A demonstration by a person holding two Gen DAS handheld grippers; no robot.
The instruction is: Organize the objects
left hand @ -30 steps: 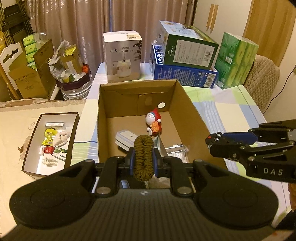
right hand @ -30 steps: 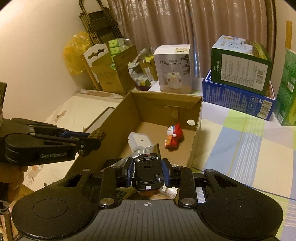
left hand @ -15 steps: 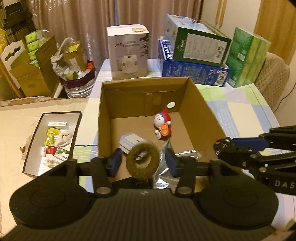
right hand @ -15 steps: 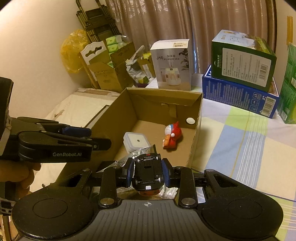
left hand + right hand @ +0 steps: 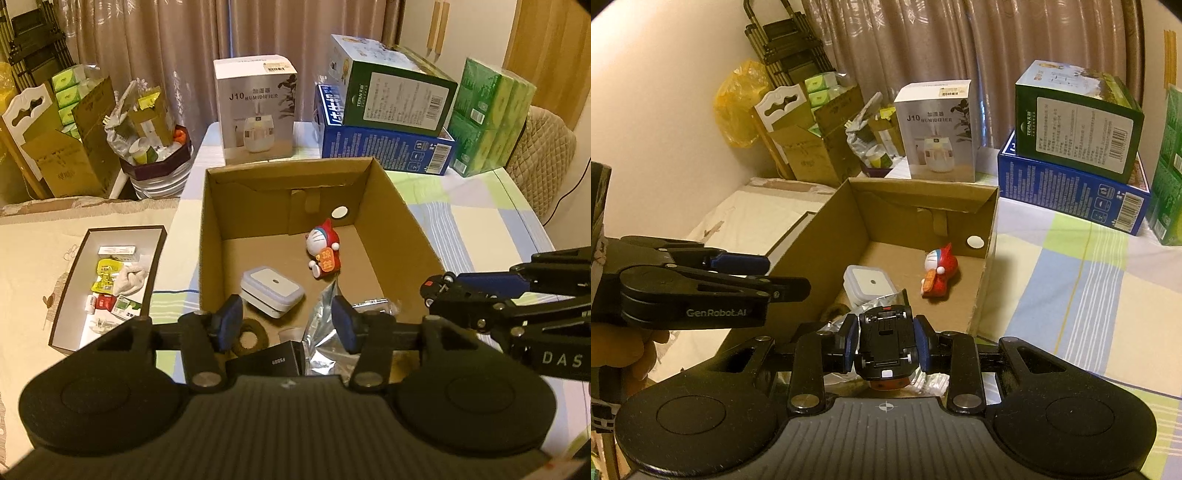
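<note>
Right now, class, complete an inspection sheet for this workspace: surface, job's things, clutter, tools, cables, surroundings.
Surface: checked tablecloth under an open cardboard box.
Job's things: in the box, a brown ring, a white case, a red-and-blue figurine and a foil bag.
Clutter: humidifier box, stacked blue and green boxes, shallow tray of oddments.
Tools: left tool open, empty; right tool shut on a black toy car.
Cables: a dark cable at the right edge.
Surroundings: curtains, cartons.
</note>
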